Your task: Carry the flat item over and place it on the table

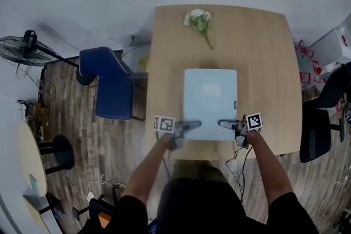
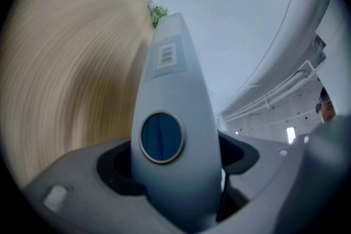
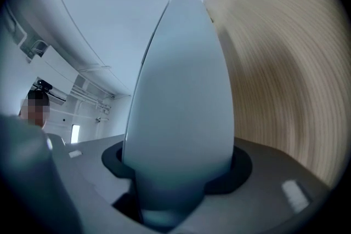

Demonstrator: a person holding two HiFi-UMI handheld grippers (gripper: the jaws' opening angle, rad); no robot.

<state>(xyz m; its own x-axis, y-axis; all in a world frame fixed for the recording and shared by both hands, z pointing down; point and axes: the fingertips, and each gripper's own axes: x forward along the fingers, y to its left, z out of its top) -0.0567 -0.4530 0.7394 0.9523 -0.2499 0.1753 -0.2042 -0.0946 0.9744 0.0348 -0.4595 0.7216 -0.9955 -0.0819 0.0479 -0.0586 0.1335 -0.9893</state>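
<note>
The flat item (image 1: 210, 97) is a pale blue-white box lying level over the near half of the wooden table (image 1: 263, 46). My left gripper (image 1: 189, 127) grips its near edge at the left, and my right gripper (image 1: 227, 124) grips the same edge at the right. Both are shut on it. In the left gripper view the flat item (image 2: 173, 90) runs edge-on out of the jaws, with a barcode label (image 2: 167, 55) and a round blue disc (image 2: 162, 137); the table (image 2: 66, 74) is blurred beside it. In the right gripper view the flat item (image 3: 181, 96) fills the middle, next to the table (image 3: 269, 63).
A sprig of white flowers (image 1: 198, 20) lies on the table's far part. A blue chair (image 1: 109, 82) stands at the table's left side and a black chair (image 1: 318, 129) at its right. A floor fan (image 1: 24, 49) and a round side table (image 1: 27, 156) stand further left.
</note>
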